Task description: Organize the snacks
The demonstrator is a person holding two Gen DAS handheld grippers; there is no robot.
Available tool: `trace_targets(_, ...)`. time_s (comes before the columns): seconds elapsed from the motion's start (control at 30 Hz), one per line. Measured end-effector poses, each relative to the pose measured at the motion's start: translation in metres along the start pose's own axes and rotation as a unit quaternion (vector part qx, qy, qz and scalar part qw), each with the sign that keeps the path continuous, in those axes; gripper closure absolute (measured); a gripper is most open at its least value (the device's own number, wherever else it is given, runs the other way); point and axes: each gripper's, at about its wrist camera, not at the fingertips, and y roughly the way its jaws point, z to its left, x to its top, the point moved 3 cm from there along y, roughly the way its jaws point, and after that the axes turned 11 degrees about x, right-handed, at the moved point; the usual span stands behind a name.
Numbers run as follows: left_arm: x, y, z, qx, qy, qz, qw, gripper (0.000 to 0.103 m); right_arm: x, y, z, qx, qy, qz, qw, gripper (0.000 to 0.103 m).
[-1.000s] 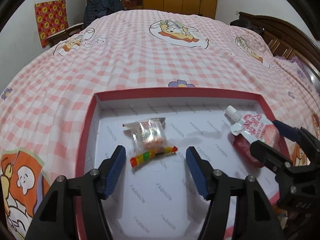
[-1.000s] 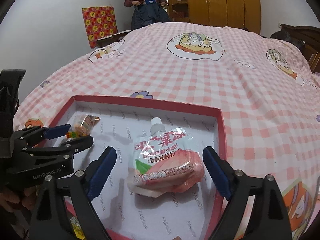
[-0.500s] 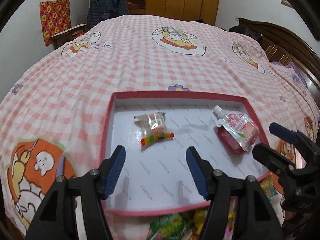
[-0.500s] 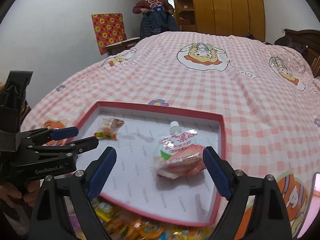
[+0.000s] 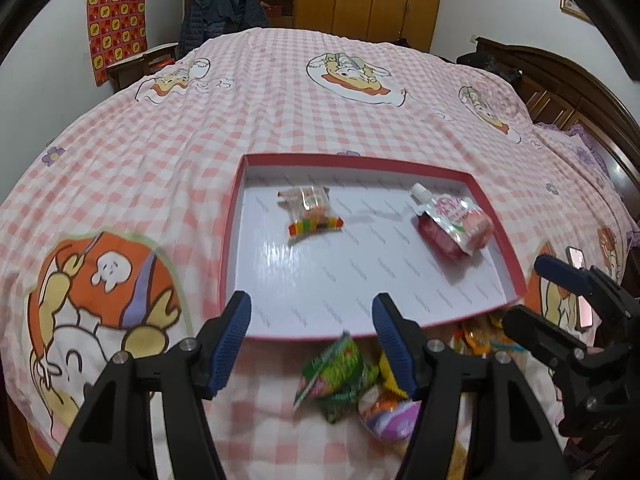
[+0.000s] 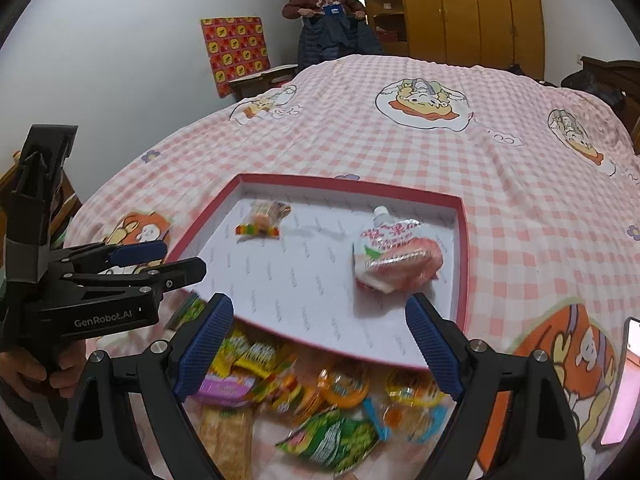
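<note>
1. Red-rimmed box (image 5: pixel 231 236), shallow and white inside, lies on a pink checked bedspread (image 5: pixel 168 152) printed with cartoon figures.
2. Two snacks lie in the box, well apart: a clear candy packet (image 5: pixel 311 212) with a striped multicoloured end at about 11 o'clock on the box floor in the left wrist view, and a pink spouted juice pouch (image 5: pixel 454 224) at about 2 o'clock, close to the right wall, spout pointing away from the camera.
3. Loose snacks are heaped on the bedspread at 6 o'clock from the box, just beside its near rim: a green packet (image 6: pixel 332 438), an orange-lidded jelly cup (image 6: pixel 346 386), yellow wrappers (image 6: pixel 244 352) and others too blurred to name, possibly a biscuit pack.
4. Left gripper (image 5: pixel 312 344) hangs over the box's near edge, blue pads spread wide with nothing between them.
5. Right gripper (image 6: pixel 318 354) hangs above the heap, its jaws likewise wide apart and holding nothing.
6. In the right wrist view the left gripper sits at 9 o'clock, a hand (image 6: pixel 28 372) around its handle.
7. A person (image 6: pixel 324 12) stands at 12 o'clock beyond the bed, before wooden wardrobes (image 6: pixel 472 12).
</note>
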Motion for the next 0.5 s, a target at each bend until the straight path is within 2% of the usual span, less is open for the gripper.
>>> trace_targets(0.5,-0.036,-0.021,0.012,-0.002,-0.009,0.010,0.9999,0.037,-0.039,-0.025,0.015,0.005,-0.002,0.012,1.000,0.013)
